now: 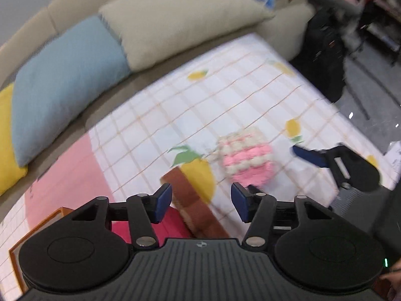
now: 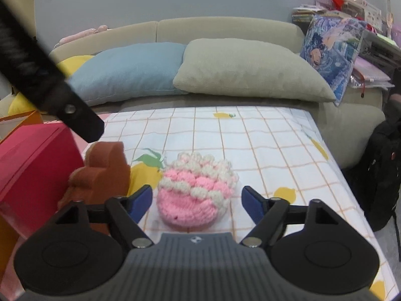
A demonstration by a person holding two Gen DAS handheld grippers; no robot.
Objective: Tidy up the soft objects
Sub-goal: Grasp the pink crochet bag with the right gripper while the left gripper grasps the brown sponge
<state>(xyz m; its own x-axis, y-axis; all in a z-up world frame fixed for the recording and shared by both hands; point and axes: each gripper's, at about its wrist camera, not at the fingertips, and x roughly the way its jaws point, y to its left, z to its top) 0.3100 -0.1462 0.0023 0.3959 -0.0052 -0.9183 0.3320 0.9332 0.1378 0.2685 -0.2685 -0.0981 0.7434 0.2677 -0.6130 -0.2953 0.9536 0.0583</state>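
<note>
Your right gripper (image 2: 196, 202) holds its jaws apart around the pink crochet piece (image 2: 198, 195), ready to close; it lies near the bed's (image 2: 275, 150) front edge. Left gripper (image 1: 201, 204) is empty, jaws apart.

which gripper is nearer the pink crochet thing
Right. The right gripper is open with the pink crochet piece between its fingers; the left gripper is open beside the brown plush, short of it.
</note>
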